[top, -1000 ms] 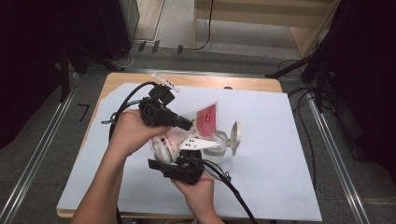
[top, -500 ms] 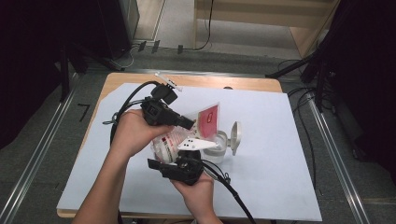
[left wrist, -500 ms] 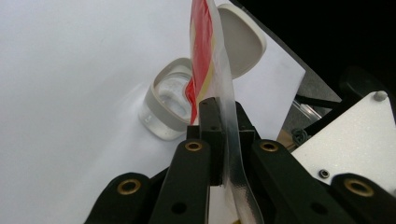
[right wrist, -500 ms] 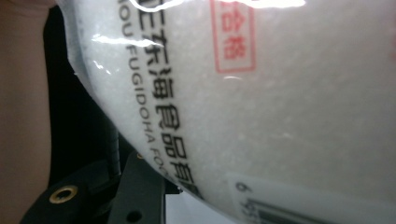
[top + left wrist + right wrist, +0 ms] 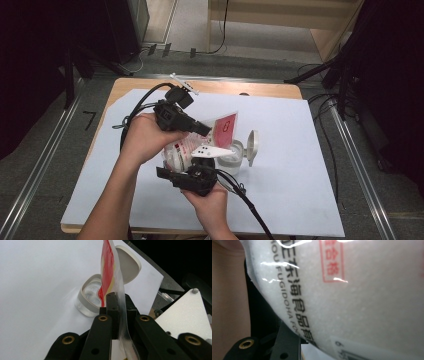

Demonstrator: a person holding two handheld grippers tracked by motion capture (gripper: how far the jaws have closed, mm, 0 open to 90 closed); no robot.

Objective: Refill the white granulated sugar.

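Observation:
A plastic bag of white granules [image 5: 181, 150] with a red-printed top [image 5: 226, 127] is held above the table between both grippers. My left gripper [image 5: 207, 131] is shut on the bag's top edge [image 5: 108, 267], jaws pinched on the film [image 5: 117, 300]. That edge tilts over a clear container [image 5: 231, 159] whose white lid [image 5: 252, 146] stands flipped open; it appears below the bag as the container [image 5: 87, 296]. My right gripper [image 5: 195, 170] sits under the bag's lower end, and the bag's printed side [image 5: 352, 295] presses close against its camera, hiding most of its jaws.
A white sheet [image 5: 300, 165] covers the wooden table [image 5: 260, 89]. Black cables [image 5: 135, 107] trail from the left gripper and another cable [image 5: 250, 210] runs to the near edge. A small white object [image 5: 182, 82] lies at the far edge. Floor rails flank the table.

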